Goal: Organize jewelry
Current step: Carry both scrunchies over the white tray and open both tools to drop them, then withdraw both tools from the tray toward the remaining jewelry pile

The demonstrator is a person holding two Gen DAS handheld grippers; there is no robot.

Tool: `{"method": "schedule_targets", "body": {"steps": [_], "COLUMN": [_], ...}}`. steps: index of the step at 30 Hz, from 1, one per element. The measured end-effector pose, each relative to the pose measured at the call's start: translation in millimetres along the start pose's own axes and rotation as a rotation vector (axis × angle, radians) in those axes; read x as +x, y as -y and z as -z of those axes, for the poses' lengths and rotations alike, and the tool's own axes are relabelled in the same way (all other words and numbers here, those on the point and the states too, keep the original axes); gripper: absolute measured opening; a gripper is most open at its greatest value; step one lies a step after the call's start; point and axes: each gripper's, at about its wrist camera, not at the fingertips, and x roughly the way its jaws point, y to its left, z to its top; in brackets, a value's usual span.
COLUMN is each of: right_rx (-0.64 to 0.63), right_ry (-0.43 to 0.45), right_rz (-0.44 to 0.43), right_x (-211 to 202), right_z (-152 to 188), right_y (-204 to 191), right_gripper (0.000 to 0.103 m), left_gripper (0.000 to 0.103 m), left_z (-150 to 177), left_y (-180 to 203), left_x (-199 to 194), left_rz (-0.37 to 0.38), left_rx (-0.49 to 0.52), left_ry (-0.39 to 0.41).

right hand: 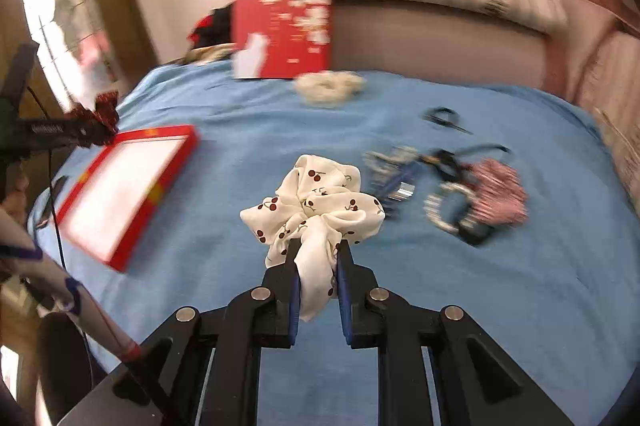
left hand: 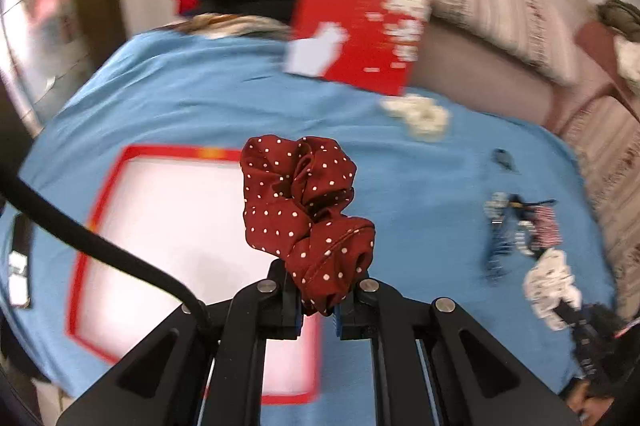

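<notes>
In my left wrist view the dark red polka-dot scrunchie (left hand: pixel 304 214) sits right at the tip of the left gripper (left hand: pixel 316 290), bunched up above the fingers with its lower fold pinched between them. The jaws are nearly together, clamped on that fold. Below and to the left of it I see the shallow red-rimmed tray (left hand: pixel 100 202) with its white inside, lying on the blue bedspread (left hand: pixel 192 106).

In my right wrist view the white cherry-print scrunchie (right hand: pixel 316 202) is caught the same way in the right gripper (right hand: pixel 318 258): a strand of the fabric runs down between the blue pads, and the rest blooms out past the fingertips. These jaws are narrow too, gripping the cloth.

To the right of that scrunchie a blurred heap of hair accessories (right hand: pixel 452 186) lies on the bedspread, among them a pink striped piece and something blue with a metal clip; I cannot make out each one. Farther back lie a small dark clip (right hand: pixel 444 118) and a cream fluffy scrunchie (right hand: pixel 328 86), the latter just in front of an upright red box (right hand: pixel 284 30). At the left edge of this view the left gripper shows with the red scrunchie, just above the far corner of the tray.
</notes>
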Motion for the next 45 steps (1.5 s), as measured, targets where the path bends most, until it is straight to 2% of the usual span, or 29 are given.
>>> {"method": "schedule_targets", "body": {"steps": [2,4,8,13,19,22,24,25,26,28,34,37,41,45], "right_rx": [-0.038,-0.077,-0.121,-0.129,-0.174,-0.177,-0.166,-0.165,-0.166,-0.168,-0.148,-0.147,-0.122,-0.068], "right_ry": [-0.012,-0.022,-0.045,-0.1,-0.165,-0.189,-0.193,-0.191,-0.19,-0.176,-0.111,-0.091,-0.094,-0.118], "right_rz": [-0.043,-0.088,-0.165,-0.23,-0.215,-0.192,-0.192,-0.193,-0.196,-0.199,-0.197,-0.18,-0.144,-0.086], "right_x": [9,21,56,119,189,213,221,221,221,214,170,139,100,71], "right_z": [-12,-24,-53,-89,-108,-109,-109,-109,-110,-112,-118,-107,-74,-33], "right_y": [-27,-57,-115,-170,-213,-217,-217,-216,-216,-215,-196,-176,-134,-83], "right_gripper": [0.017,0.017,0.017,0.017,0.017,0.019,0.024,0.029,0.041,0.053,0.061,0.063,0.066,0.066], "left_gripper": [0.01,0.01,0.01,0.01,0.014,0.016,0.03,0.034,0.041,0.044,0.05,0.052,0.065,0.066], "left_z": [4,6,0,-18,-31,-33,-34,-34,-34,-34,-30,-21,-2,23], "left_y": [-32,-59,-100,-140,-172,-179,-182,-182,-183,-182,-165,-149,-120,-75], "left_x": [2,11,34,71,103,112,112,112,110,104,65,35,-3,-17], "left_rz": [-0.045,-0.121,-0.212,-0.267,-0.304,-0.31,-0.3,-0.296,-0.292,-0.272,-0.227,-0.219,-0.175,-0.131], "left_rx": [-0.042,-0.051,-0.07,-0.117,-0.144,-0.152,-0.166,-0.172,-0.178,-0.194,-0.214,-0.213,-0.21,-0.172], "left_ry": [-0.02,-0.03,-0.033,-0.058,-0.08,-0.085,-0.079,-0.075,-0.069,-0.055,-0.011,0.023,0.072,0.056]}}
